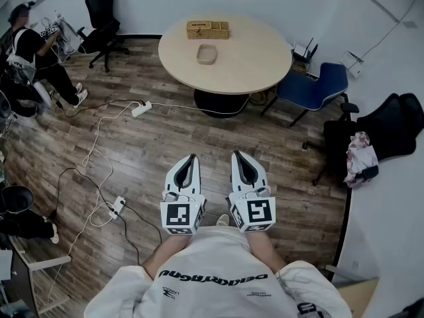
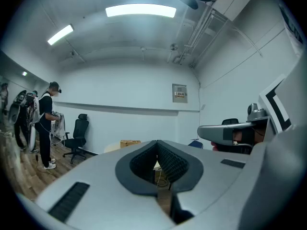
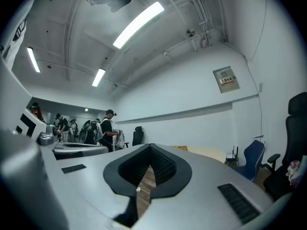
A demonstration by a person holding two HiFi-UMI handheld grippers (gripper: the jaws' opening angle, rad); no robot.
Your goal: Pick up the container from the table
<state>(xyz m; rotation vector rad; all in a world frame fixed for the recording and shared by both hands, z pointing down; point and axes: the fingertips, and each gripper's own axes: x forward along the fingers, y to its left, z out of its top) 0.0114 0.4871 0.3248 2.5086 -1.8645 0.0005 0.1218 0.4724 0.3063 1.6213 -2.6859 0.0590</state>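
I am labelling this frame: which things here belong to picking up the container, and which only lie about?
For the job: container, round table, left gripper, right gripper, both shut and empty.

Lying about: brown box on the table, blue chair, black office chair, power strip on the floor.

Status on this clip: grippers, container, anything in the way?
Left gripper and right gripper shut, empty. Container untouched on round table, well ahead. Power strip on floor, left of path.

Upside-down shirt print [image 1: 213, 278], seemingly illegible
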